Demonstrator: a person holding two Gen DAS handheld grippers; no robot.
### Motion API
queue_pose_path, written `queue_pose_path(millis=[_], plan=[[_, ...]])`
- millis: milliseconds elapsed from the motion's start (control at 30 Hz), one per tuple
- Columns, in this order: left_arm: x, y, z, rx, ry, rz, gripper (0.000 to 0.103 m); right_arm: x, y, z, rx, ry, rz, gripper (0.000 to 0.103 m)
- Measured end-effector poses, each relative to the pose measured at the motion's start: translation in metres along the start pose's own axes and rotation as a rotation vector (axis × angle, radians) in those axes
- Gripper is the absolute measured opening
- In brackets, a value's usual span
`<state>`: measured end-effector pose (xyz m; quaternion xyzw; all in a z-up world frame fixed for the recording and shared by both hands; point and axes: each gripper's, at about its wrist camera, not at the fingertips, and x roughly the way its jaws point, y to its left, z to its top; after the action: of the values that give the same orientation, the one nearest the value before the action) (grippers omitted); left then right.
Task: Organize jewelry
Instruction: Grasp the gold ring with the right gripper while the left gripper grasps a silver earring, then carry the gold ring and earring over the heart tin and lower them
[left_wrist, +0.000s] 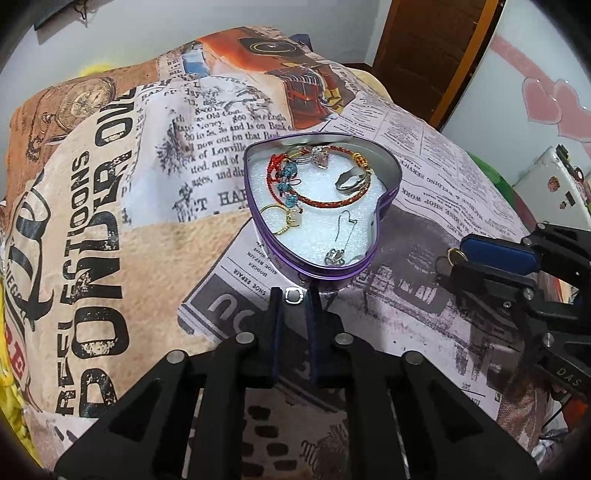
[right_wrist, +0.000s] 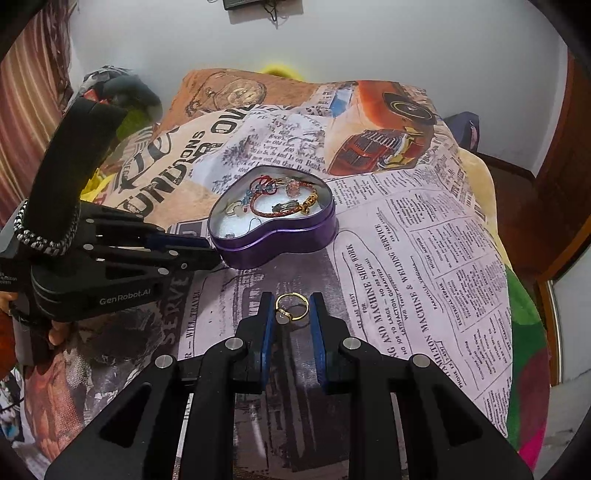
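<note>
A purple heart-shaped tin (left_wrist: 364, 258) (right_wrist: 280, 243) with white foam holds a red braided bracelet (left_wrist: 325, 201), several rings and an earring (left_wrist: 341, 240). My left gripper (left_wrist: 294, 295) is just in front of the tin's near wall, its fingers closed on a small silver ring (left_wrist: 294, 296). It shows in the right wrist view (right_wrist: 212, 251) beside the tin. My right gripper (right_wrist: 291, 308) is shut on a gold ring with a pale stone (right_wrist: 290, 307), a little above the cloth, right of the tin. It shows in the left wrist view (left_wrist: 452, 258).
Everything rests on a bed covered by a newspaper-print cloth (left_wrist: 110, 221) (right_wrist: 424, 258). A wooden door (left_wrist: 432, 48) and a wall with pink hearts (left_wrist: 546, 103) stand at the back right. Clothes (right_wrist: 114, 88) lie at the back left.
</note>
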<state>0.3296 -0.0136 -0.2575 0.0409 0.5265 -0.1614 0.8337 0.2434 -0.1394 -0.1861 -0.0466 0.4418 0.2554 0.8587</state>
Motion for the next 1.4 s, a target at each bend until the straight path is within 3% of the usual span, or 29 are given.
queue_pose_path(millis=[567, 1000, 1400], plan=[[-0.034, 0.006, -0.019, -0.064, -0.083, 0.037, 0.006, -0.016, 0.001, 0.012, 0.008, -0.047, -0.008, 0.017], [-0.085, 0.001, 0.003, -0.069, -0.252, 0.060, 0.006, -0.025, 0.004, 0.035, -0.001, -0.111, -0.022, 0.017], [-0.080, -0.004, 0.016, -0.069, -0.285, 0.034, 0.006, -0.022, 0.004, 0.063, 0.007, -0.172, -0.002, 0.017]])
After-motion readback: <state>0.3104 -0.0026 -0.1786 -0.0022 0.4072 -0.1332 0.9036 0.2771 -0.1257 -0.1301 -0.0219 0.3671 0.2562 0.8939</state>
